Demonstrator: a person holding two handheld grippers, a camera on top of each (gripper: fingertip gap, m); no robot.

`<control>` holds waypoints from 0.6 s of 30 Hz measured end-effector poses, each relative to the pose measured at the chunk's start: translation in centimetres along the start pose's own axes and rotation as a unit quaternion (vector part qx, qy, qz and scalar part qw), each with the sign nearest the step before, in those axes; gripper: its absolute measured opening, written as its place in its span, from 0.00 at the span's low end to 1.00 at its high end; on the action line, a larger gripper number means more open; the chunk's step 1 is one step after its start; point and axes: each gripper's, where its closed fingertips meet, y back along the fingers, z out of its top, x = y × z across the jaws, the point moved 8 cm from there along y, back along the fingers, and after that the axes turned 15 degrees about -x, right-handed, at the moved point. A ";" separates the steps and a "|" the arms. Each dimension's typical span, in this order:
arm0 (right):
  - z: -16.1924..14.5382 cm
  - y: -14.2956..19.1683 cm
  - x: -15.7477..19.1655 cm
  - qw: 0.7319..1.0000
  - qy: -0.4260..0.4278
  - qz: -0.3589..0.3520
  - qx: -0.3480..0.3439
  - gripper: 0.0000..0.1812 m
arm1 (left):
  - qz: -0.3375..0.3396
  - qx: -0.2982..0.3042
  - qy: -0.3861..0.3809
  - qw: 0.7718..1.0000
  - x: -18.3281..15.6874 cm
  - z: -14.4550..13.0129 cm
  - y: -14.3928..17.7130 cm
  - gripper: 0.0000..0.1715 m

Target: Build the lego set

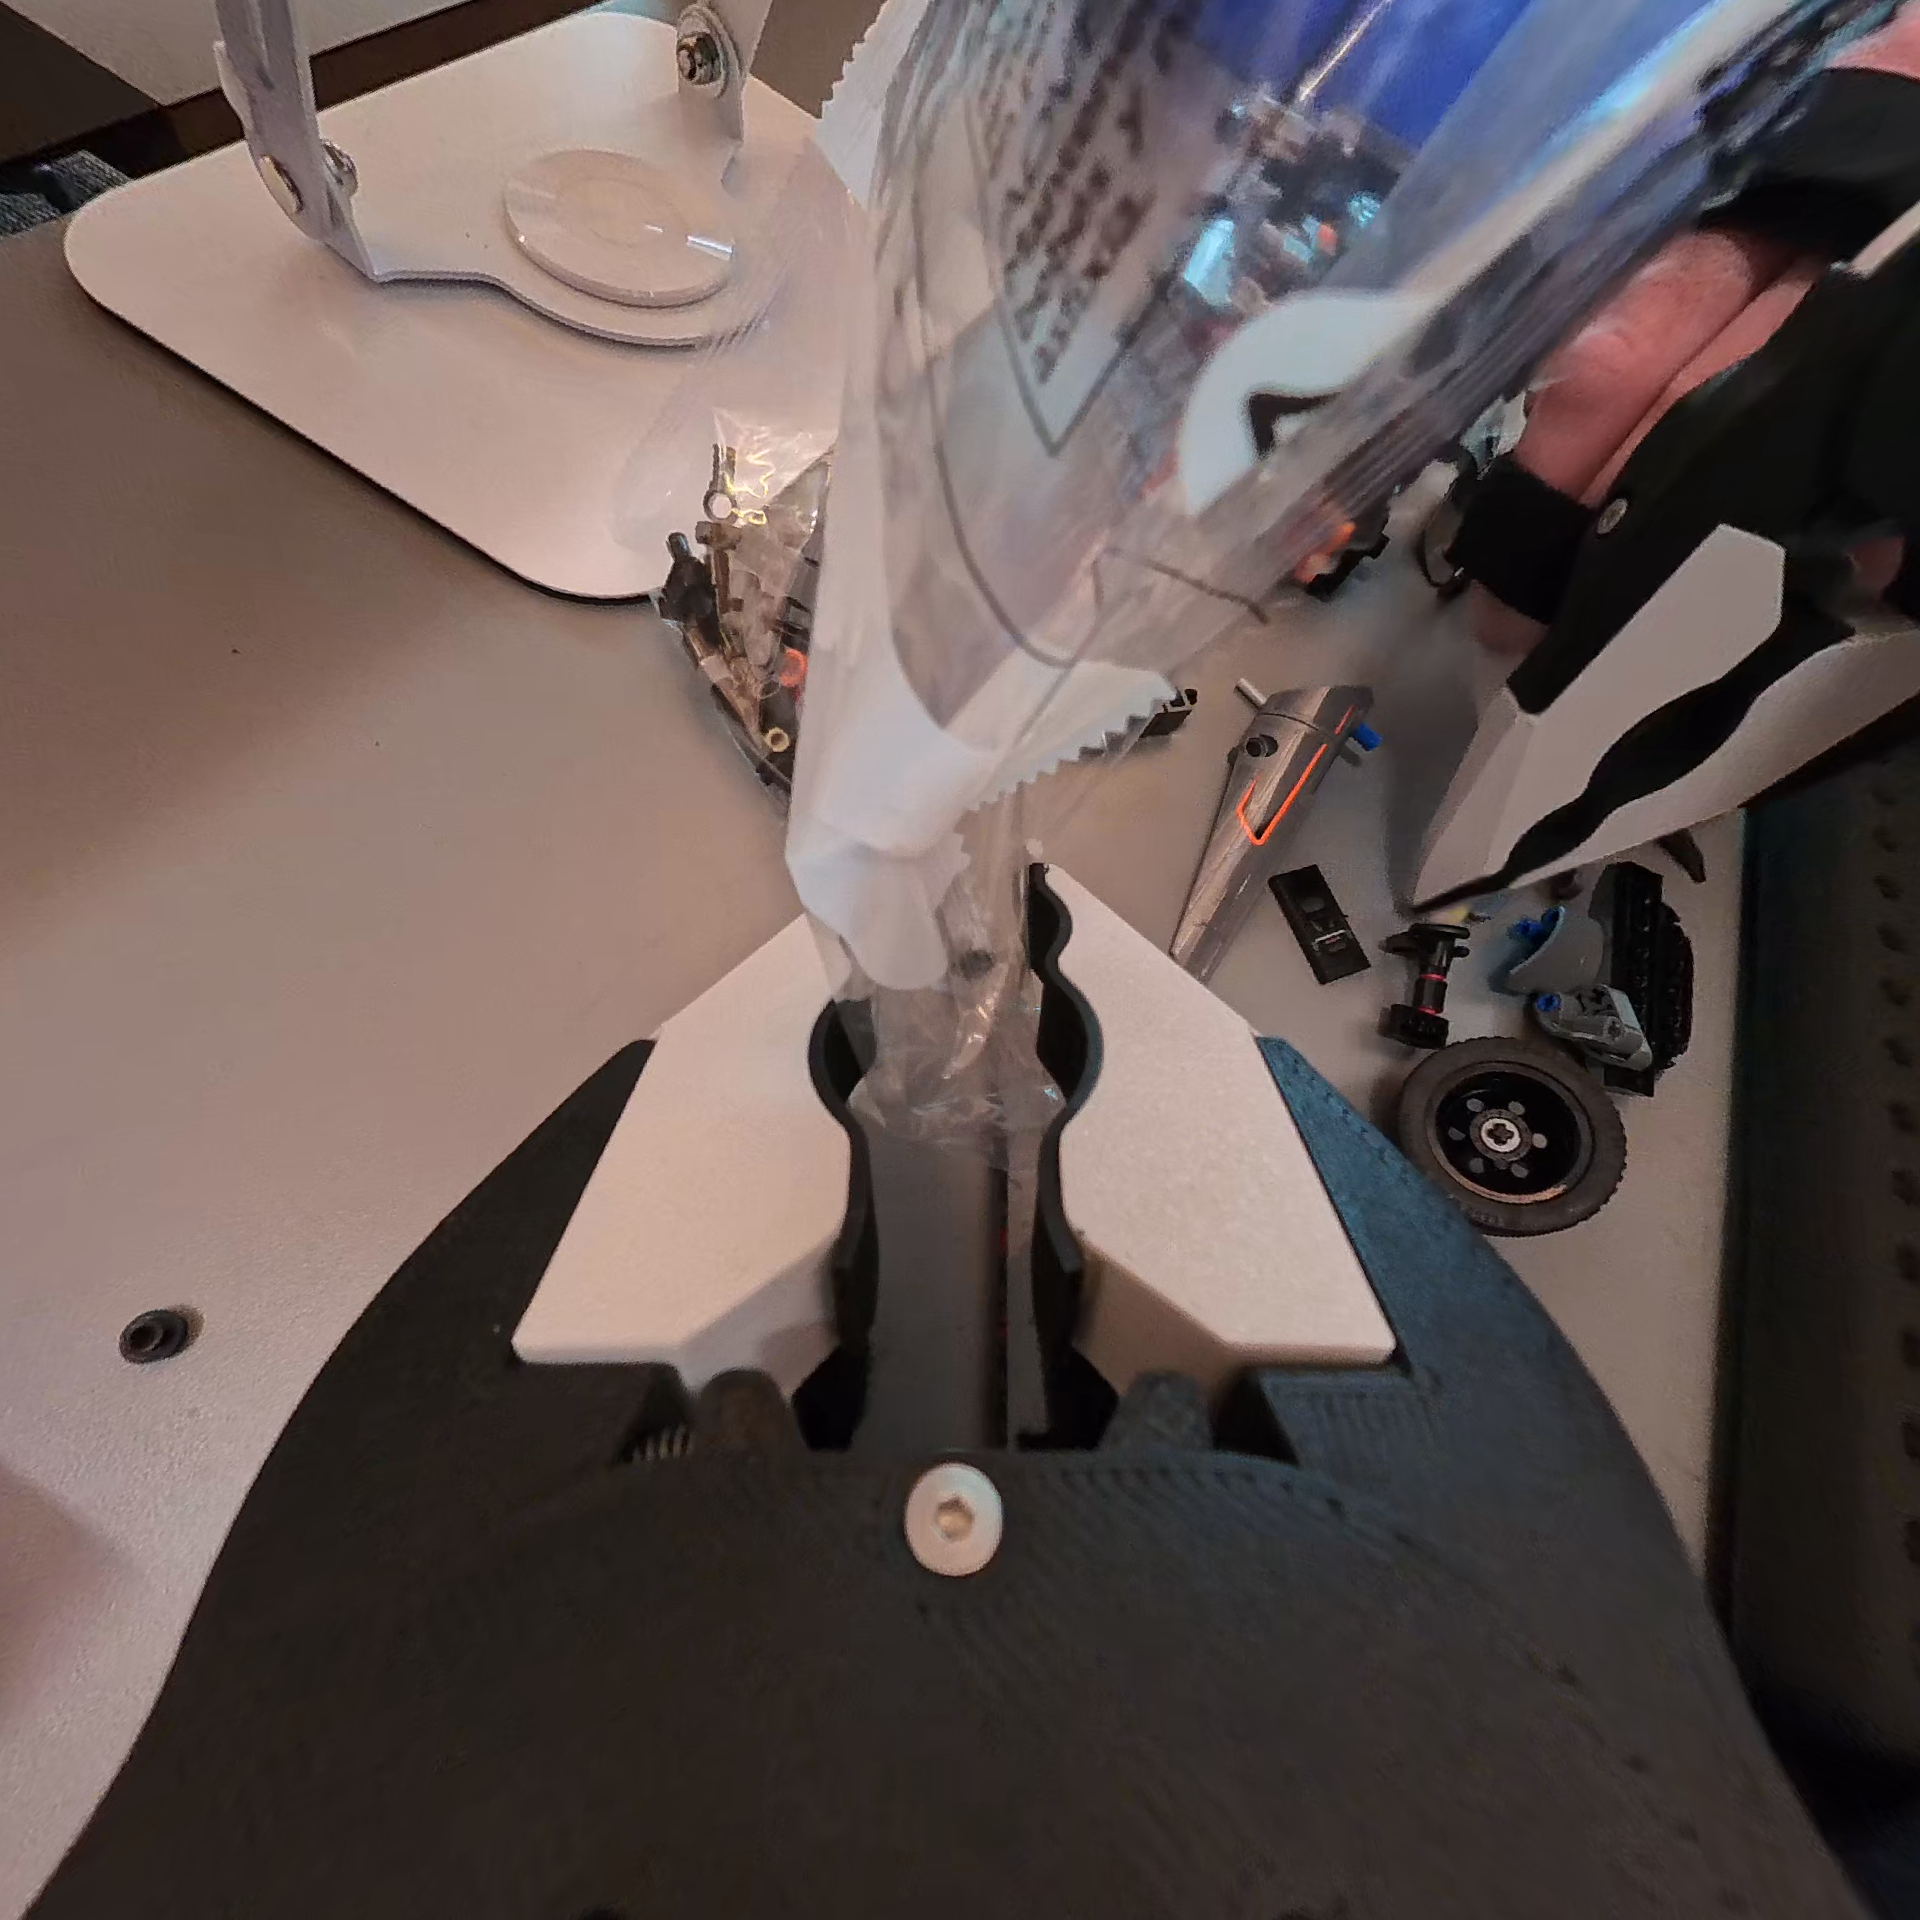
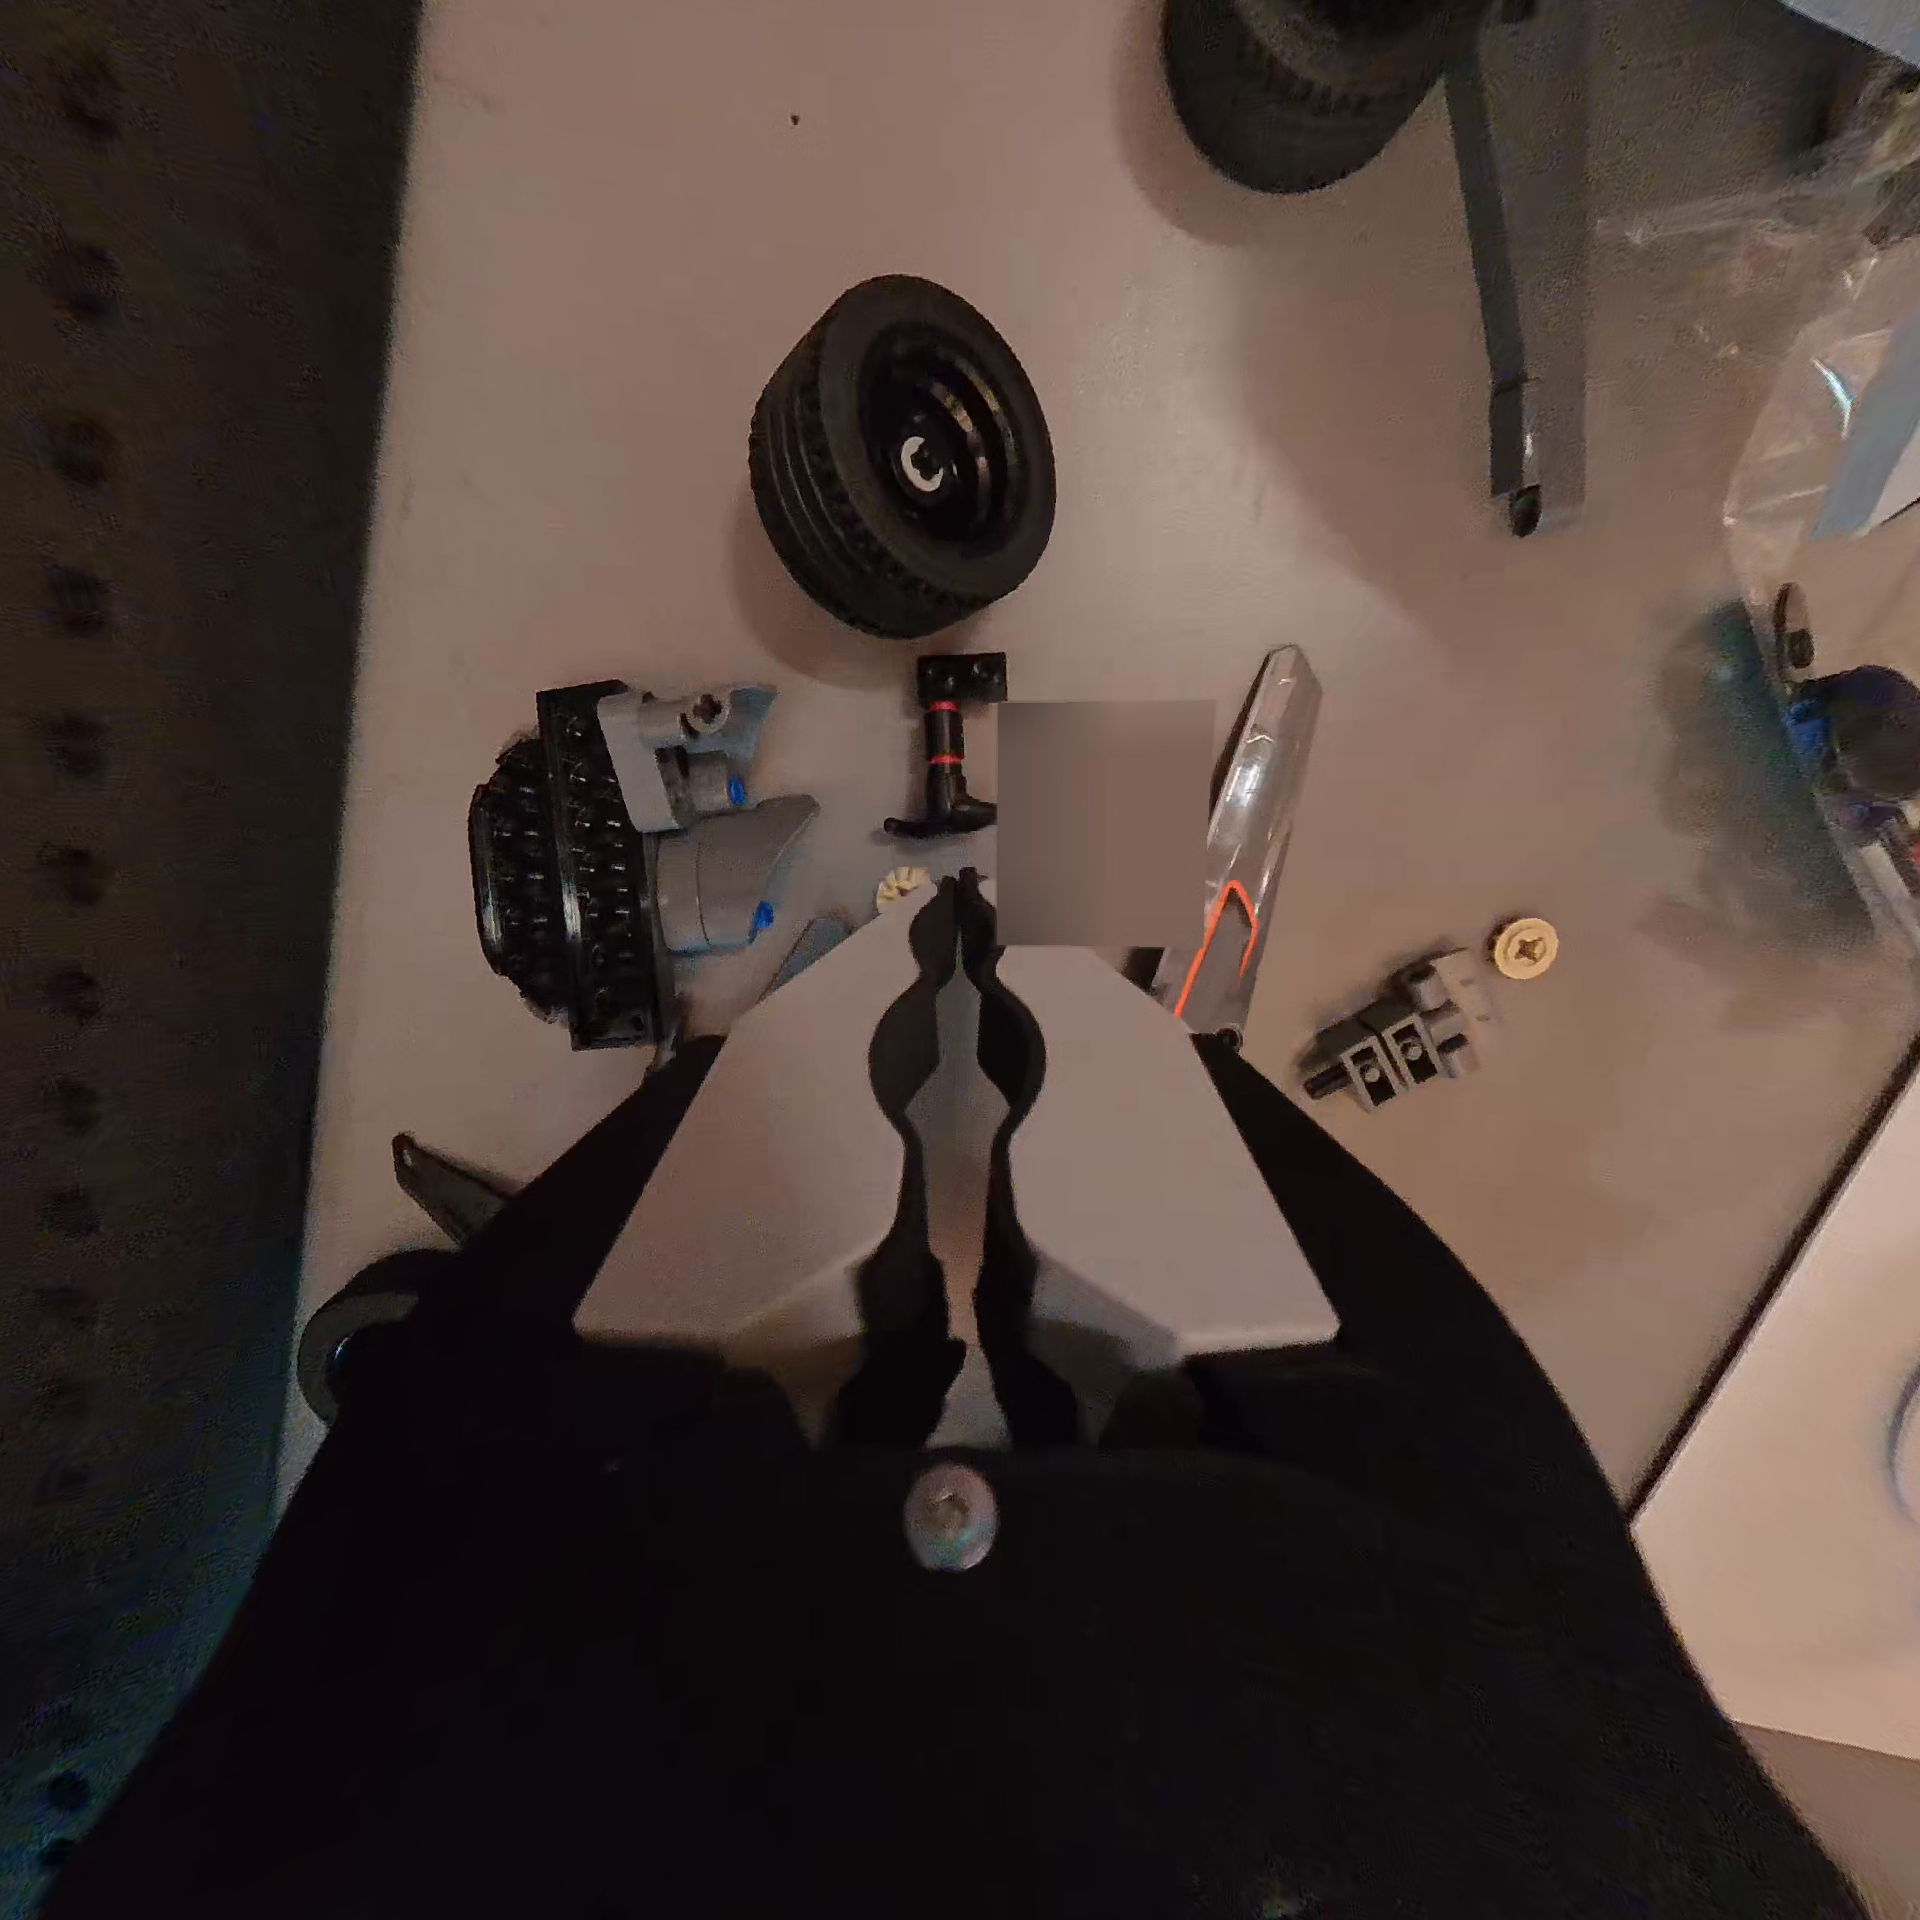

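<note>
My left gripper (image 1: 940,997) is shut on the bottom corner of a clear plastic bag (image 1: 1039,416) and holds it above the grey table; the bag rises to the upper right. My right gripper (image 2: 961,896) is shut, its tips just above the table beside a small tan gear (image 2: 900,889); a tiny dark bit shows at the tips, and I cannot tell if it is held. It also shows in the left wrist view (image 1: 1429,899), in a gloved hand. Nearby lie a black wheel (image 2: 904,457), a black-and-grey assembly (image 2: 623,862), a black axle piece (image 2: 951,748) and a silver pointed panel (image 2: 1262,790).
A second bag of small parts (image 1: 738,623) lies by a white stand base (image 1: 364,343). A dark grey connector (image 2: 1387,1044), a tan round piece (image 2: 1525,945), a long grey beam (image 2: 1527,312) and another tyre (image 2: 1288,94) lie on the table. The table edge (image 2: 353,727) runs along the left. Some 15 cm of space lies between my two pairs of fingers. The black wheel (image 2: 904,457) is about 7 cm from my right fingertips. Look for it in the left wrist view (image 1: 1546,1105) too.
</note>
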 end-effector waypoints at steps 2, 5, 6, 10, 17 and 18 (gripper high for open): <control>-0.1 0.3 0.0 1.000 -0.005 0.001 -0.006 0.00 | 0.000 0.001 -0.001 1.000 0.0 0.0 0.0 0.14; -0.1 1.3 0.3 1.000 -0.009 0.002 -0.018 0.00 | 0.000 0.001 0.000 1.000 0.0 0.0 0.0 0.14; 0.0 1.5 0.5 1.000 -0.017 0.009 -0.021 0.05 | 0.000 0.001 0.000 1.000 0.0 0.0 0.0 0.14; -0.4 0.8 1.1 0.999 -0.029 0.011 -0.006 0.12 | -0.001 0.001 0.000 1.000 -0.1 0.0 -0.1 0.14; -0.6 -0.4 1.2 0.999 -0.040 0.001 -0.013 0.05 | -0.001 0.000 0.000 1.000 -0.1 0.0 0.0 0.14; -0.6 -0.4 1.2 0.999 -0.040 0.001 -0.013 0.05 | -0.001 0.000 0.001 1.000 -0.1 0.0 0.0 0.14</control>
